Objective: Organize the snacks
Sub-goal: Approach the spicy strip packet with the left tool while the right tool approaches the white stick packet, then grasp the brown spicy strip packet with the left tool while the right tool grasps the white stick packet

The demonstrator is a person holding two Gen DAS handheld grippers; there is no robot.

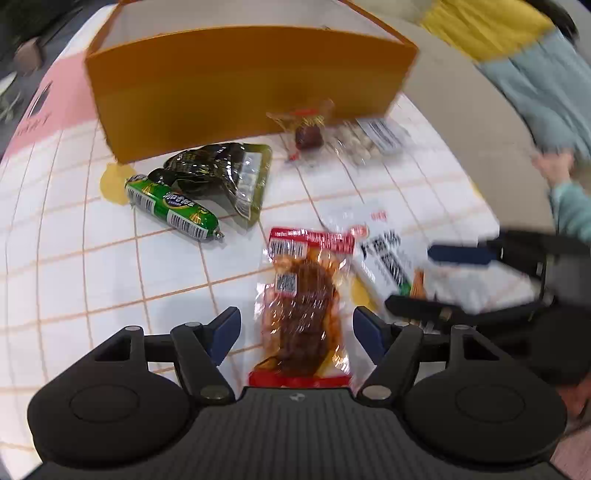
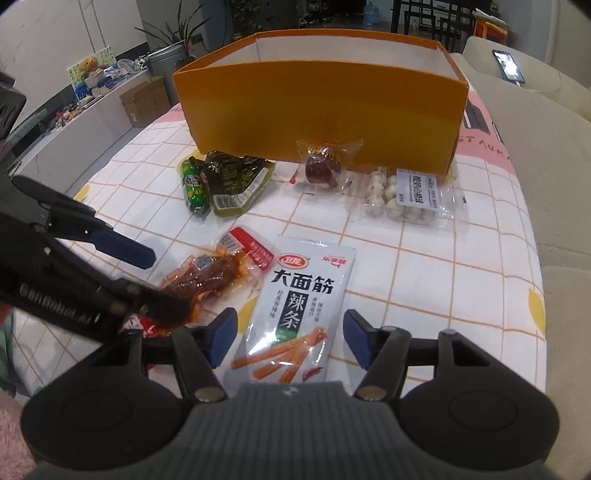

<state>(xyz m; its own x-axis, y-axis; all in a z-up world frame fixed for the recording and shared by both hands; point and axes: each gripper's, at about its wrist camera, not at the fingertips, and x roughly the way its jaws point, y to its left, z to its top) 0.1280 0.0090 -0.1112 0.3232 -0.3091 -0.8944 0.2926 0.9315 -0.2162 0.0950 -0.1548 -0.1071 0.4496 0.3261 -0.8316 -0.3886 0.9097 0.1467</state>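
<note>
Both tongs are gaping wide: the left tongs are straddling the red packet, its long axis running straight ahead toward the box.

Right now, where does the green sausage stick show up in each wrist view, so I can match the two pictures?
Left wrist: green sausage stick lies left of centre, in front of the dark green pouch.
Right wrist: green sausage stick sits upper left of centre, at that pouch's left side.
Shared landmark: the orange box just behind it.

Home living room: sofa, houseplant.
</note>
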